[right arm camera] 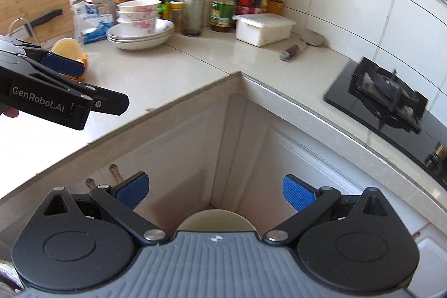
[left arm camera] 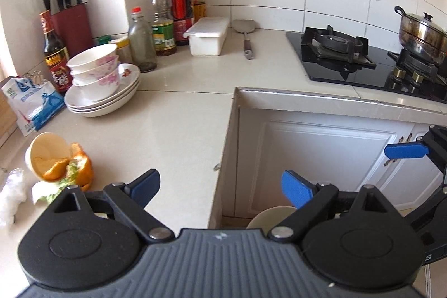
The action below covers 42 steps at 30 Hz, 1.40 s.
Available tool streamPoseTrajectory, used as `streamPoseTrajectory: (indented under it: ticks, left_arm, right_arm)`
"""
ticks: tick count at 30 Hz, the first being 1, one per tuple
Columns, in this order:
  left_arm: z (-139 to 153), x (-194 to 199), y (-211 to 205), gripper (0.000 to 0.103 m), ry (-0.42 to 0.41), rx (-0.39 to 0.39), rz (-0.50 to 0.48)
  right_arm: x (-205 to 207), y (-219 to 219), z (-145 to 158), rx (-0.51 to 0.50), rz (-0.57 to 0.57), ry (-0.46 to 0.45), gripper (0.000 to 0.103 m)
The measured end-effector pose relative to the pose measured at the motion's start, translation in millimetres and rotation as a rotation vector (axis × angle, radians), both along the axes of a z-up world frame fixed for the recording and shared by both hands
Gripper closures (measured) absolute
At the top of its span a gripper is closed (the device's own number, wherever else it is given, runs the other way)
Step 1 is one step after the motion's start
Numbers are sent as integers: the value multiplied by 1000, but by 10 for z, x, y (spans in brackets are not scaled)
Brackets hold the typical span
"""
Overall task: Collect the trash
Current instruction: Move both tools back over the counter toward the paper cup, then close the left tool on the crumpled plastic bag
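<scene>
Trash lies at the left of the beige countertop (left arm camera: 173,113): a tipped yellow paper cup (left arm camera: 44,152), orange peels (left arm camera: 83,169) with green vegetable scraps, and a crumpled white wrap (left arm camera: 11,194). My left gripper (left arm camera: 222,186) hovers open over the counter's edge, right of the pile, with nothing between its pads. Below it the rim of a pale bin (left arm camera: 268,215) shows on the floor. My right gripper (right arm camera: 215,187) is open and empty above that bin (right arm camera: 215,217). In the right wrist view, the left gripper (right arm camera: 104,87) partly hides the cup (right arm camera: 67,46) and peels (right arm camera: 83,57).
Stacked bowls on plates (left arm camera: 97,80), a salt bag (left arm camera: 30,102), sauce bottles (left arm camera: 164,24), a knife block (left arm camera: 72,27), a white box (left arm camera: 206,35) and a spatula (left arm camera: 247,38) line the back. A gas hob (left arm camera: 340,52) with a steel pot (left arm camera: 421,32) is right. White cabinet doors (left arm camera: 321,158) stand below.
</scene>
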<state>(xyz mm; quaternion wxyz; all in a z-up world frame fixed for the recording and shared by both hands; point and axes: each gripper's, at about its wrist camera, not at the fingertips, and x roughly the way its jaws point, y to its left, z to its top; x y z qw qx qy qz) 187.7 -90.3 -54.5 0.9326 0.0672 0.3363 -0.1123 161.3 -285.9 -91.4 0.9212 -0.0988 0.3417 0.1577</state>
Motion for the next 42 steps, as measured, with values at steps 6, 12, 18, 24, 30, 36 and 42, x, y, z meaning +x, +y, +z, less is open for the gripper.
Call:
streamPoseTrajectory:
  ticks: [6, 12, 18, 24, 30, 36, 42]
  left_arm:
    - [51, -131, 586, 9, -10, 16, 146]
    - [48, -204, 1163, 9, -15, 35, 273]
    - [2, -176, 1742, 9, -12, 60, 395]
    - [-64, 61, 2249, 10, -5, 82, 462]
    - [-235, 376, 2538, 15, 31, 106, 436]
    - [-415, 610, 2678, 23, 91, 102, 391]
    - [-491, 710, 2732, 30, 126, 98, 358]
  right_arm:
    - [84, 403, 86, 27, 122, -8, 0]
    - [244, 878, 125, 38, 243, -3, 0]
    - [409, 1341, 147, 38, 351, 0, 0]
    - [578, 1708, 169, 31, 417, 2, 0]
    - [771, 1968, 179, 11, 469, 8, 0]
    - [922, 2146, 196, -8, 515, 7, 0]
    - [1021, 2278, 217, -14, 550, -1, 0]
